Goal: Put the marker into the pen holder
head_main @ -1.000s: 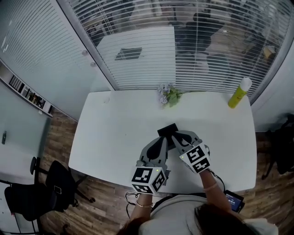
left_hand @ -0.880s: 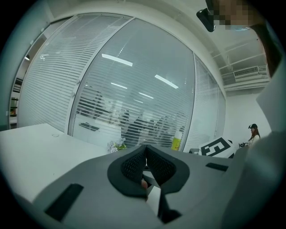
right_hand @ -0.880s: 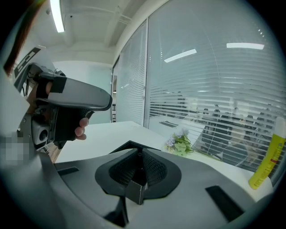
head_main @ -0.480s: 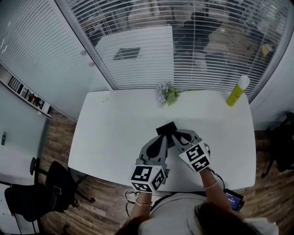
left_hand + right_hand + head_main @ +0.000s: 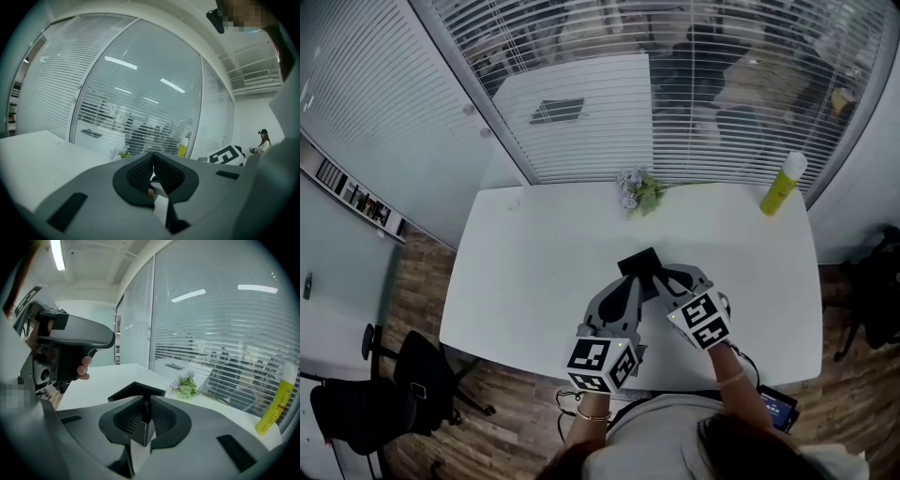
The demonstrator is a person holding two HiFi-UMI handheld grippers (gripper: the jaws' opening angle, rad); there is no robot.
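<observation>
Risking a snag on the pen holder's [image 5: 638,261] rim, enough to tip it, the right gripper [image 5: 146,404] at its five o'clock pinched what appeared to be the marker [image 5: 146,412], slim and dark, poised above the table. The left gripper's [image 5: 153,171] jaws met empty.

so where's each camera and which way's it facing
Head view: on the head, steeply down at the table; left hand-held gripper, right hand-held gripper, wrists show.
Left gripper view: on that gripper, along its shut jaws toward the blinds.
Right gripper view: on that gripper, along its jaws at the pen holder; the left one shows.
These two share the yellow bottle.
</observation>
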